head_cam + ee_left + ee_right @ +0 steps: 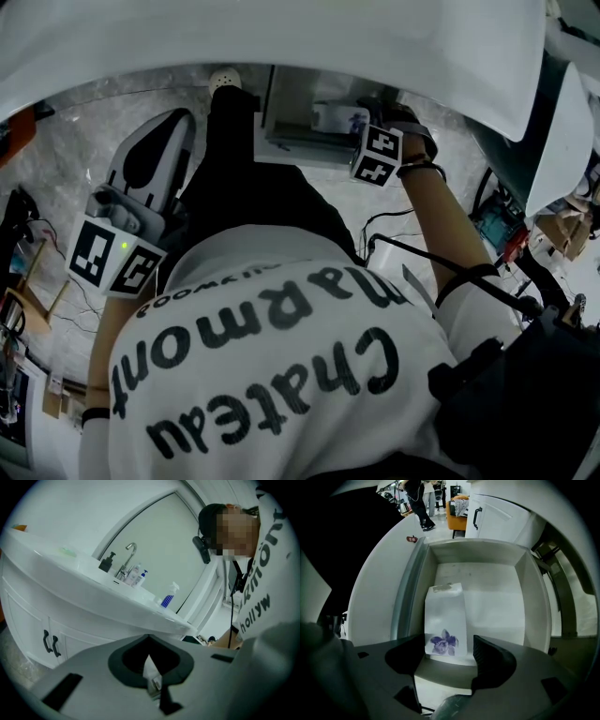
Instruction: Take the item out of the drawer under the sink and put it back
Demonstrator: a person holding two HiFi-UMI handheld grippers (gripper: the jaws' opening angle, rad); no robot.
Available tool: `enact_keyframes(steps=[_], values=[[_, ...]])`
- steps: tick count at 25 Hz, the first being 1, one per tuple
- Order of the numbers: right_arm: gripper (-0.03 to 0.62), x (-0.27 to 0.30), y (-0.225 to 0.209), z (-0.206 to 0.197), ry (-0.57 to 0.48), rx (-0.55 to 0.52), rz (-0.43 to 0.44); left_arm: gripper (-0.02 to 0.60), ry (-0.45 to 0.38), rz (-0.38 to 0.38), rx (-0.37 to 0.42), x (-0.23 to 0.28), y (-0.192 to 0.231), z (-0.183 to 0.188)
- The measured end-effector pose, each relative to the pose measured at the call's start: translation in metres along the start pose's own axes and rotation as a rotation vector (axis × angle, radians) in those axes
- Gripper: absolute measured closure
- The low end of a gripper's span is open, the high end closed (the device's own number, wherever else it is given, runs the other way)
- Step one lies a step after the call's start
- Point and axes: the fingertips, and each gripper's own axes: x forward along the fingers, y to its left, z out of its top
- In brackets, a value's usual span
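The drawer (533,597) under the sink stands pulled out. A white packet (445,616) with a purple flower print lies flat on its floor, toward the left side. My right gripper (449,654) hangs over the drawer's near end with its jaws wide open. The packet's near end shows between them, and the pads do not press on it. In the head view the drawer (291,141) and packet (336,119) sit just beyond the right gripper's marker cube (378,155). My left gripper (176,120) is held off to the left, away from the drawer. Its jaws (149,637) are shut and empty.
The white sink counter (93,590) carries a faucet (129,557), a soap pump (107,562) and a spray bottle (168,596). Cabinet doors with dark handles (50,644) are below it. Cables (398,220) trail over the marbled floor at the right. The person's white shirt fills the lower head view.
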Motion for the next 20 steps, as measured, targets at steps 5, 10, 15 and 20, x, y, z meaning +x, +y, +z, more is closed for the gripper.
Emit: enact_keyframes(steps=[5, 10, 15, 20], values=[[0.276, 0.007, 0.003, 0.003, 0.029, -0.057, 0.048, 0.574, -0.005, 0.010, -0.006, -0.002, 0.003, -0.001], [0.278, 0.011, 0.005, 0.002, 0.056, -0.061, 0.117, 0.574, -0.011, 0.015, -0.009, -0.003, 0.005, 0.000], [0.291, 0.010, 0.006, 0.002, 0.056, -0.060, 0.159, 0.574, -0.011, 0.016, -0.001, -0.007, 0.003, 0.001], [0.308, 0.007, 0.005, 0.001, 0.050, -0.009, 0.108, 0.574, -0.013, 0.018, 0.005, -0.010, 0.004, 0.000]])
